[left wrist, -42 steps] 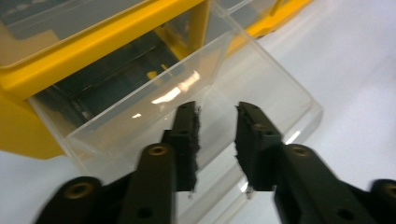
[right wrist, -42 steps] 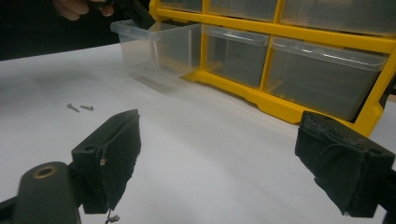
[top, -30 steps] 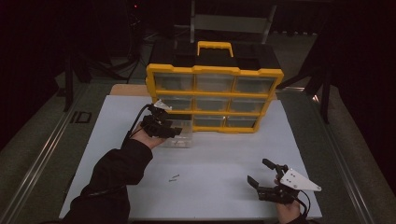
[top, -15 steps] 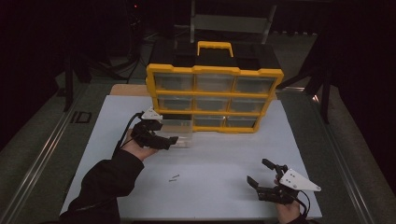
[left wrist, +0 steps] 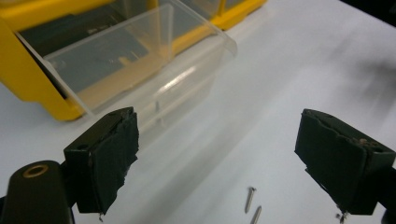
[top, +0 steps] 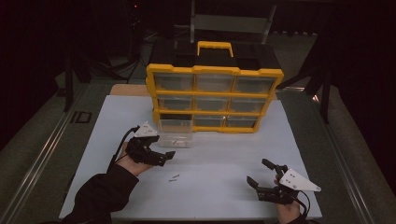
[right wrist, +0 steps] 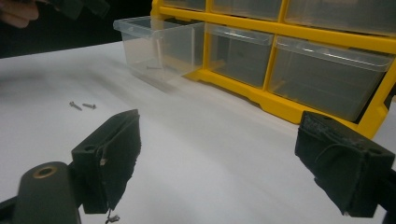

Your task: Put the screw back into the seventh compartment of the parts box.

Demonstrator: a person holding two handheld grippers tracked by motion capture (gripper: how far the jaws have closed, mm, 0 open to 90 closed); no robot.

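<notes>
A yellow organizer (top: 215,98) with clear drawers stands at the back of the white table. Its bottom-left drawer (top: 175,133) is pulled out, with a small screw or two lying inside. Two screws (top: 173,177) lie on the table in front of it. My left gripper (top: 166,157) hovers between the drawer and those screws. Its jaws have just been opening and nothing is between them. In the left gripper view the two screws (left wrist: 252,205) lie low between the wide jaws, and the drawer (left wrist: 140,70) is above. My right gripper (top: 258,171) stands open and empty near the table's front right.
The organizer has a yellow carry handle (top: 215,46) on top, and its other drawers are pushed in. The white table surface (top: 224,154) runs between the two grippers. Dark metal rails (top: 42,154) edge the left side.
My left gripper has drawn back from the pulled-out drawer toward the person and sunk a little, with its jaws spread wider. The right gripper has kept still.
</notes>
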